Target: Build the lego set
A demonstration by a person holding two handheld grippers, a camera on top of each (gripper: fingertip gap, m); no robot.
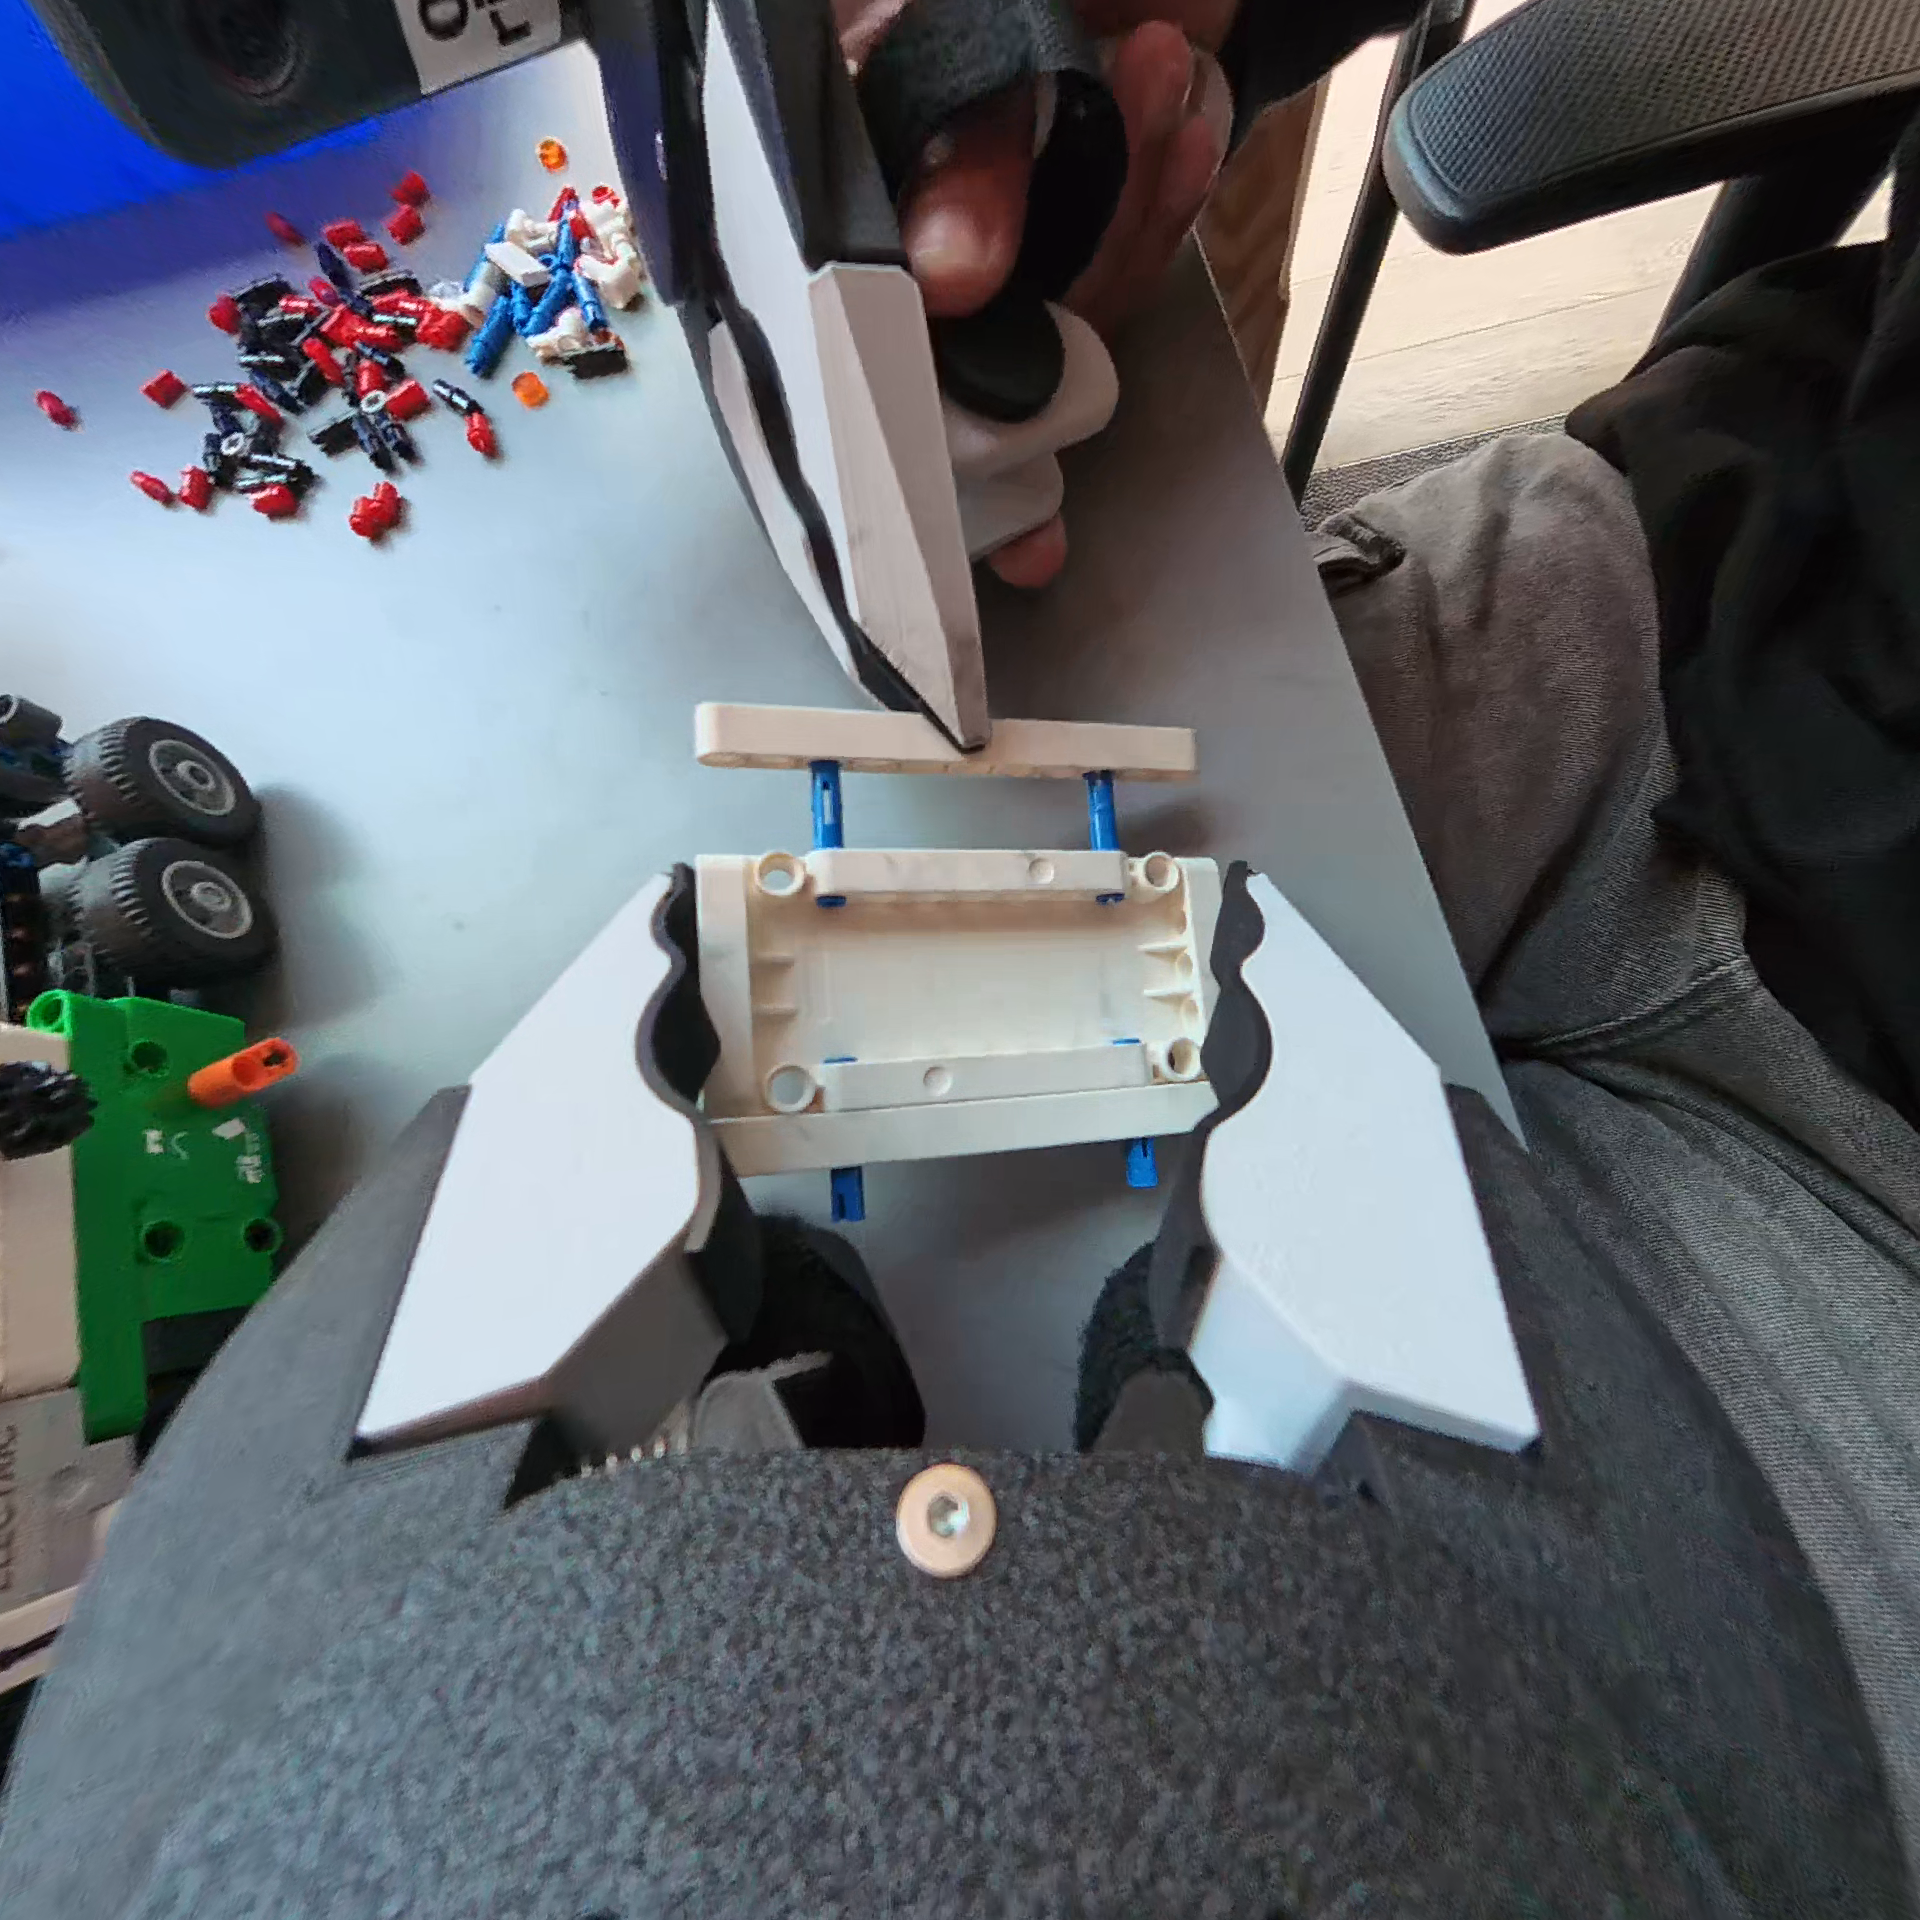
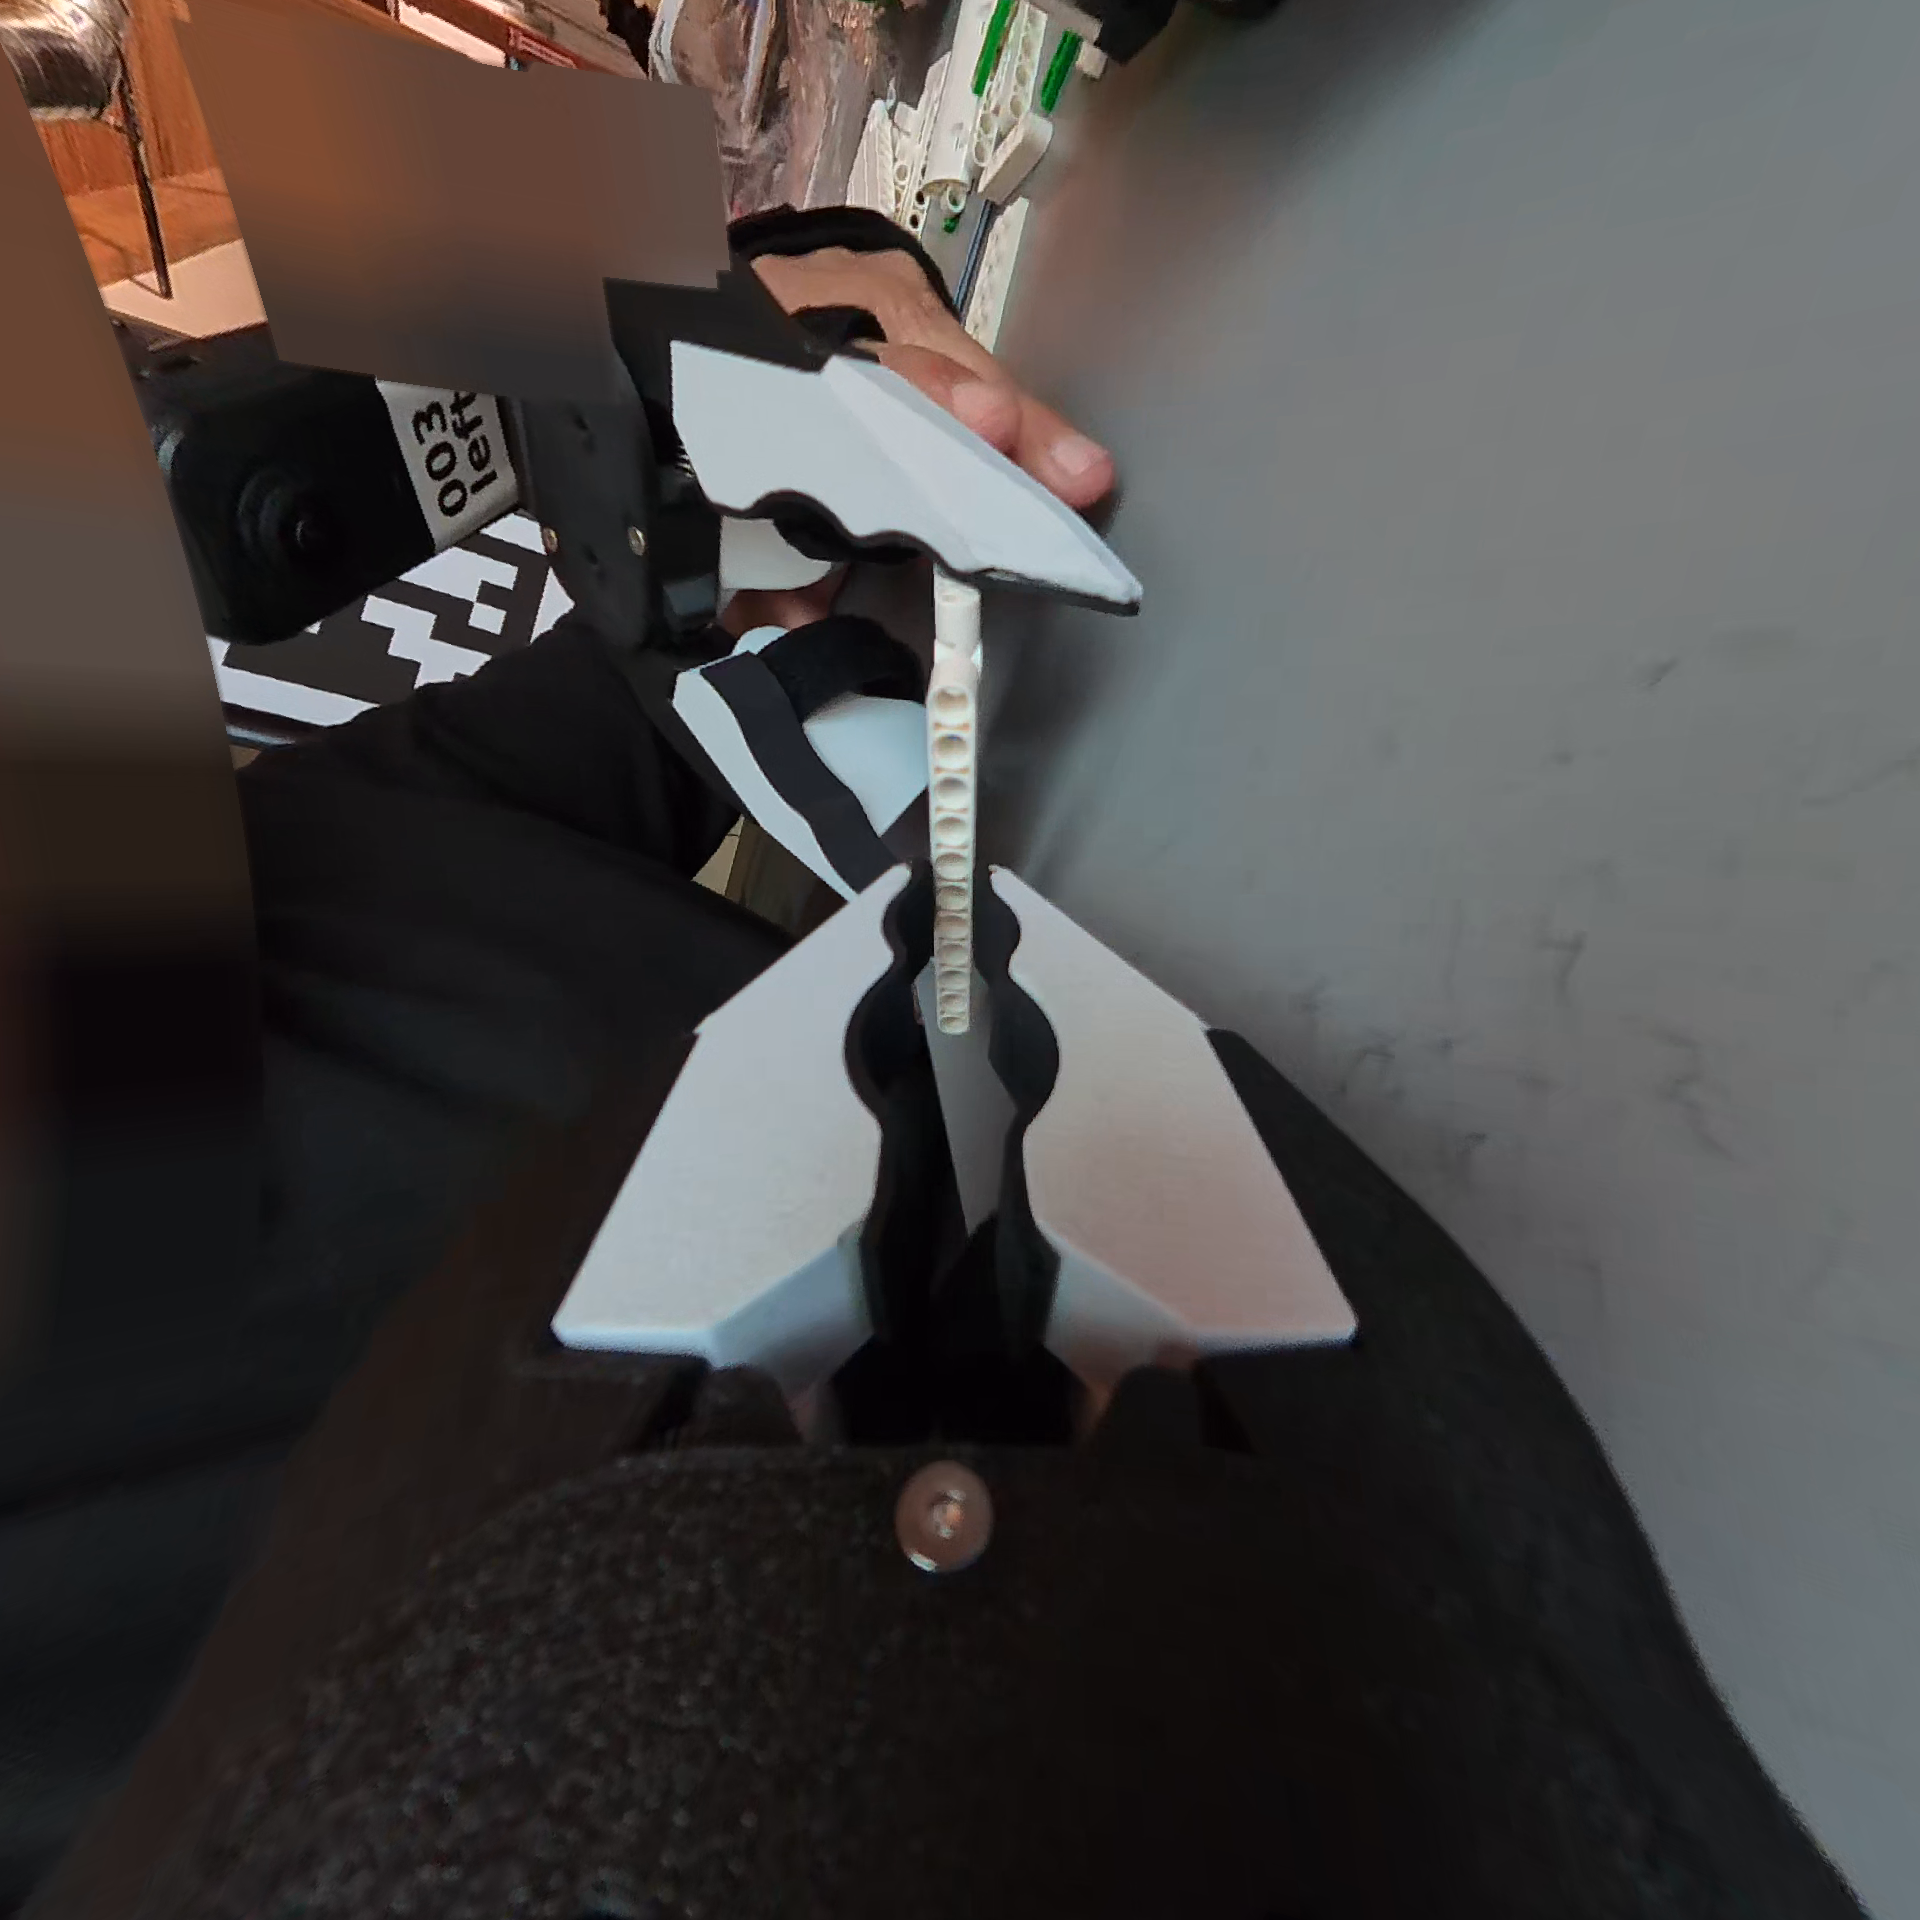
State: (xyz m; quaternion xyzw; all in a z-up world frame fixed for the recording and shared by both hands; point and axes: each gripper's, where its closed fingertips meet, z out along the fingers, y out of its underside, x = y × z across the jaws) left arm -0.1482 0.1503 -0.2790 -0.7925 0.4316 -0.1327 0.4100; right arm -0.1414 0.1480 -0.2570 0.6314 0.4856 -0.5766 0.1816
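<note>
My left gripper is shut on a white rectangular panel and holds it by its two short sides over the grey table. Blue pins stick out of the panel's far side, and two more from its near side. A long white beam lies across the far pins' ends. My right gripper comes down from above and is shut on that beam. In the right wrist view the right gripper clamps the beam edge-on. The left gripper's upper finger shows beyond it.
A loose pile of small red, black, blue and white parts lies far left. A part-built vehicle with black wheels and a green block with an orange pin stand left. The table edge and a person's lap are right. The grippers are tip to tip, or close to it.
</note>
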